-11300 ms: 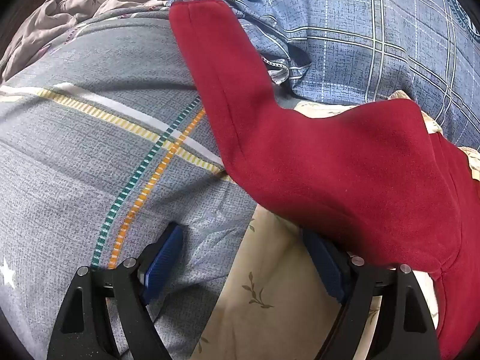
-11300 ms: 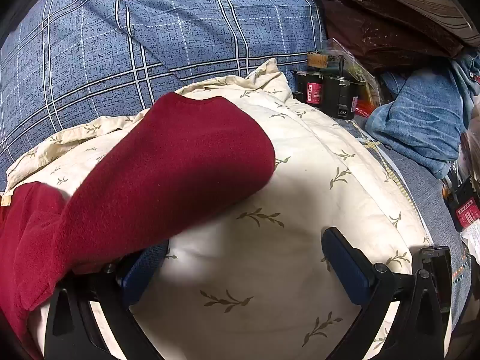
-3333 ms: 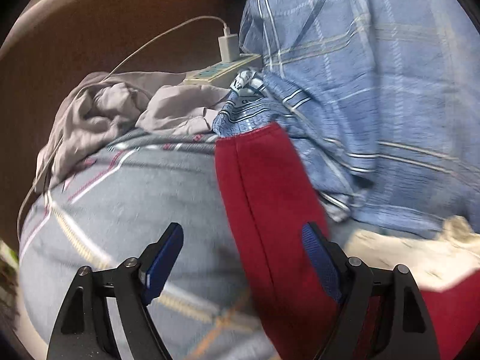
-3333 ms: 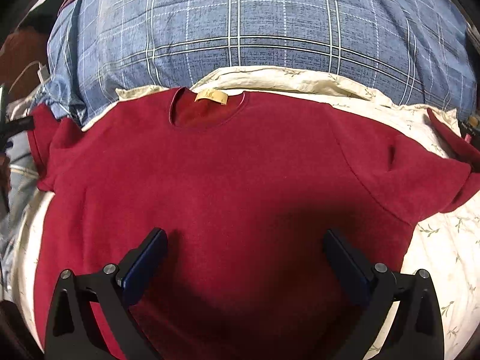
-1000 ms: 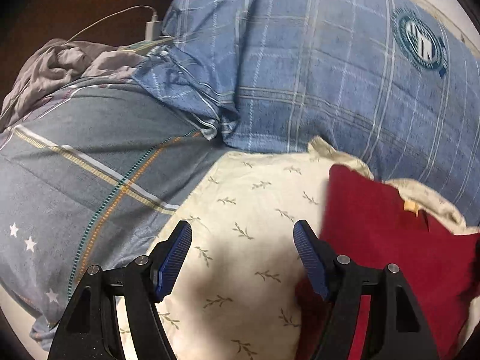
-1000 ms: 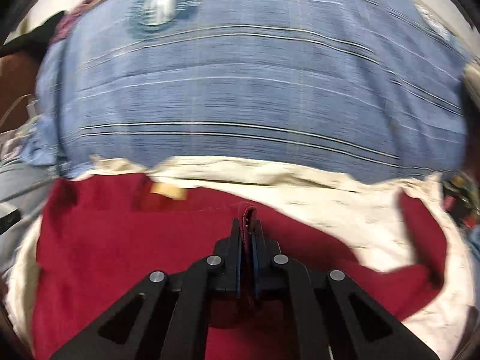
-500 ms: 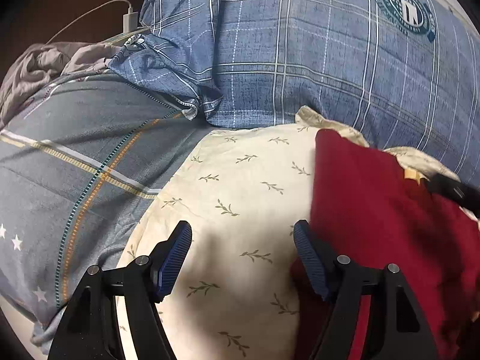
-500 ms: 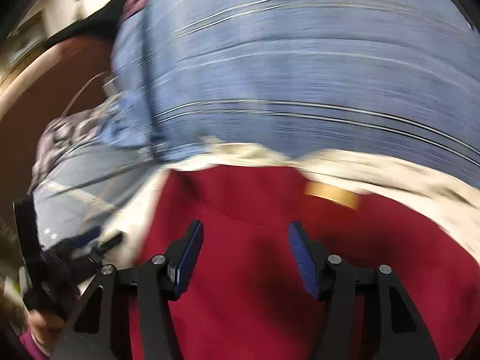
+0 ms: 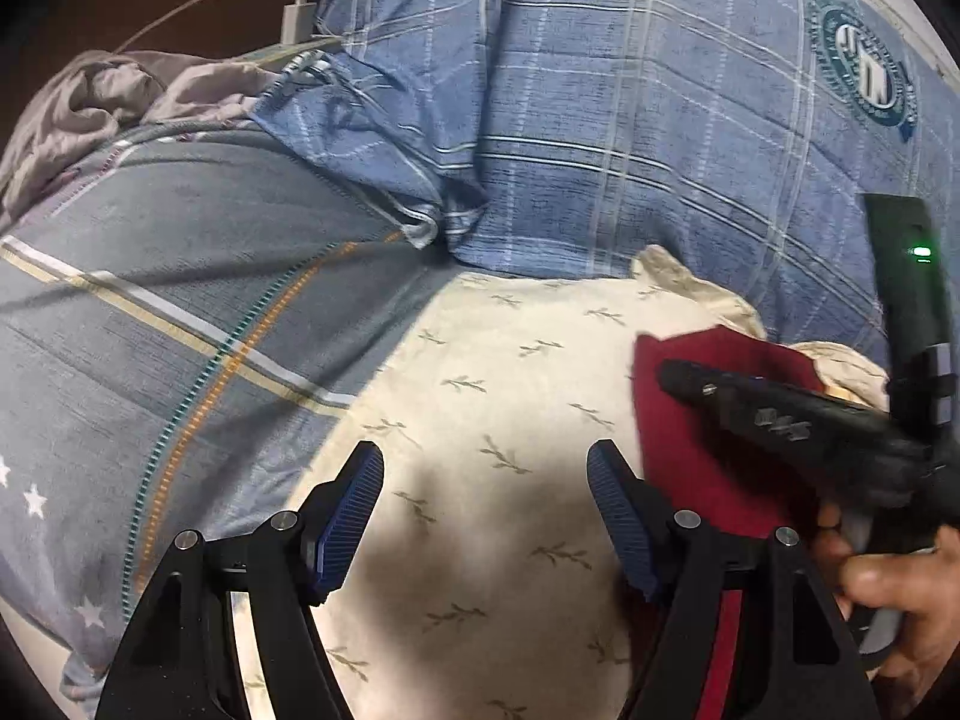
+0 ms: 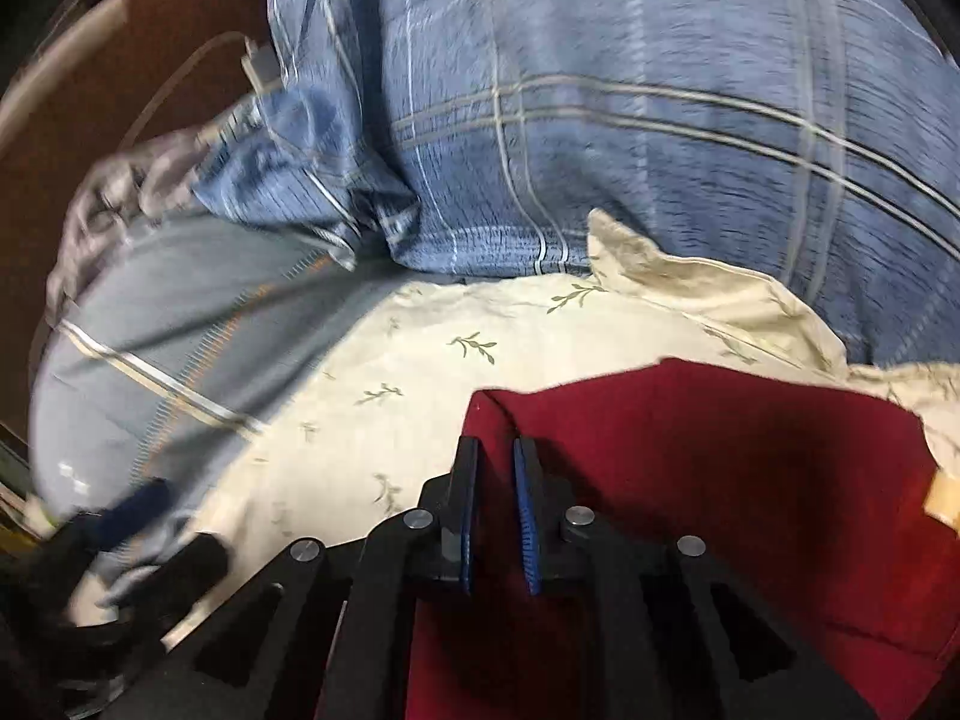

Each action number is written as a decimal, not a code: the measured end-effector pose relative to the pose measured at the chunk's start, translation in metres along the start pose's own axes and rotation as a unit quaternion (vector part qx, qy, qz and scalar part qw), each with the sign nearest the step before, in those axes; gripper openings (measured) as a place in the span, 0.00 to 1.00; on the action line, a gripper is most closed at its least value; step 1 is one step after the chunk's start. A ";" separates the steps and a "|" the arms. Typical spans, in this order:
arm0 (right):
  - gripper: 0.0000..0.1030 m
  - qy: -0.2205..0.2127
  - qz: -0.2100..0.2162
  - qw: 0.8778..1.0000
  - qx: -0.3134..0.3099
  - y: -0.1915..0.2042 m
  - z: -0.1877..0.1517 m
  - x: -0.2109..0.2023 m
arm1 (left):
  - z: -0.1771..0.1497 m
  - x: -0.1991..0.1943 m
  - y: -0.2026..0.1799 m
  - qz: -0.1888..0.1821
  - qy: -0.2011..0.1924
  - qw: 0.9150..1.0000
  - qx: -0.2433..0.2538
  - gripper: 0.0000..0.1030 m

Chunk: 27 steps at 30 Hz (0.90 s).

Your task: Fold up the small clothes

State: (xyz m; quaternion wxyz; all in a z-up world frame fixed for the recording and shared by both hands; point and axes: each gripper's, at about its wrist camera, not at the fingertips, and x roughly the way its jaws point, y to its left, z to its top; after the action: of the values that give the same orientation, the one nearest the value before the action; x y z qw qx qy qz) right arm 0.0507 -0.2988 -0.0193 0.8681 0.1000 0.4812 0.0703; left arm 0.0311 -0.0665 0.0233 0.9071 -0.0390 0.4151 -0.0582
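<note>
Left wrist view: the left gripper (image 9: 485,510) is hovering with its blue-padded fingers (image 9: 348,519) spread wide apart and holding nothing, over a cream leaf-print cloth (image 9: 498,396) that is filling the lower centre. The red garment (image 9: 690,438) is lying on that cloth at about 3 o'clock, its near edge just beside the left gripper's finger on that side. Across the garment, from 3 o'clock inward, the right gripper (image 9: 678,375) is reaching with its black body low over the red fabric, and the person's right hand (image 9: 888,588) is gripping its handle at 4 o'clock. A blue plaid pillow (image 9: 630,120) bearing a round teal emblem is occupying the 12 to 2 o'clock sector, touching the far edge of the cream cloth. A grey striped bedsheet (image 9: 150,300) is extending toward 9 o'clock, a crumpled grey cloth (image 9: 108,96) is lying at 10 o'clock, and a white charger and cable (image 9: 297,15) are sitting at 11 o'clock. Right wrist view, partly motion-blurred: the right gripper (image 10: 493,510) is showing its fingers nearly together, a narrow gap remaining between the pads, with no fabric visibly pinched. The red garment (image 10: 750,468) is spreading from 6 to 4 o'clock beneath and beyond the fingertips, a tan label (image 10: 942,501) showing at its 3 o'clock edge. The left gripper (image 10: 120,540) is appearing blurred at 8 o'clock.
</note>
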 end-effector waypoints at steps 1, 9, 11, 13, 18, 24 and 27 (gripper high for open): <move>0.35 -0.006 -0.004 1.000 0.000 -0.005 -0.002 -0.012 | -0.001 -0.002 -0.003 -0.007 -0.001 1.000 0.003 0.68; 0.61 0.030 -0.068 0.994 -0.074 -0.033 -0.025 -0.030 | -0.013 0.009 -0.030 -0.030 0.032 0.997 0.056 0.68; 0.51 0.035 -0.084 0.992 -0.088 -0.033 -0.034 -0.023 | -0.017 0.017 -0.034 -0.026 0.050 0.996 0.069 0.68; 0.12 0.018 -0.113 0.988 -0.106 -0.028 -0.035 -0.023 | -0.017 0.022 -0.038 -0.015 0.054 0.996 0.076 0.68; 0.03 -0.016 -0.152 0.986 -0.067 -0.035 -0.020 -0.029 | -0.019 0.027 -0.044 -0.004 0.055 0.995 0.080 0.68; 0.06 -0.023 -0.145 0.989 -0.007 -0.052 -0.029 -0.043 | -0.021 0.021 -0.047 -0.002 0.041 0.996 0.078 0.68; 0.20 -0.043 -0.135 0.990 0.018 -0.065 -0.046 -0.085 | -0.020 0.009 -0.047 -0.026 0.022 0.997 0.071 0.68</move>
State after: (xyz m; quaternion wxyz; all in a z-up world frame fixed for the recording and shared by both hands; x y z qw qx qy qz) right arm -0.0318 -0.3761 0.0109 0.8873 0.0529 0.4541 -0.0609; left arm 0.0180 -0.1148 0.0095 0.8965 0.0158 0.4284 -0.1118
